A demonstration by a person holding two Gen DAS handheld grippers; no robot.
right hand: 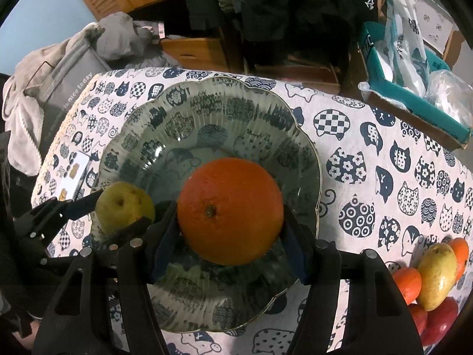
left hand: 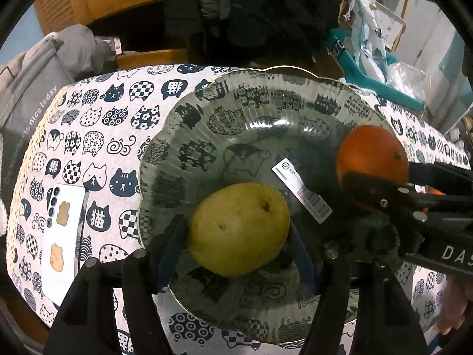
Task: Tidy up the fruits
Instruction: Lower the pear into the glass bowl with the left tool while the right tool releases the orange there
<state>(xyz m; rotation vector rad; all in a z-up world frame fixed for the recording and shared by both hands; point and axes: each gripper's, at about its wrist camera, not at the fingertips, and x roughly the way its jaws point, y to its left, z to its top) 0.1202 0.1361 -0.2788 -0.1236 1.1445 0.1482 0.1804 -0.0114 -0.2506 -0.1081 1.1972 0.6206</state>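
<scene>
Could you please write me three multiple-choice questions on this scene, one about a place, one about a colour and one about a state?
1. Where is the phone?
A. On the tablecloth left of the plate
B. Inside the plate
C. On the fruit pile

2. What colour is the fruit in the right tongs?
A. Green
B. Orange
C. Purple

3. What state are the left tongs in?
A. Wide open and bare
B. Shut on the pear
C. Out of view

Answers:
1 A: the phone lies on the tablecloth, outside the rim of the plate.
2 B: the right tongs clasp the orange.
3 B: the left tongs press both sides of the pear.
</scene>
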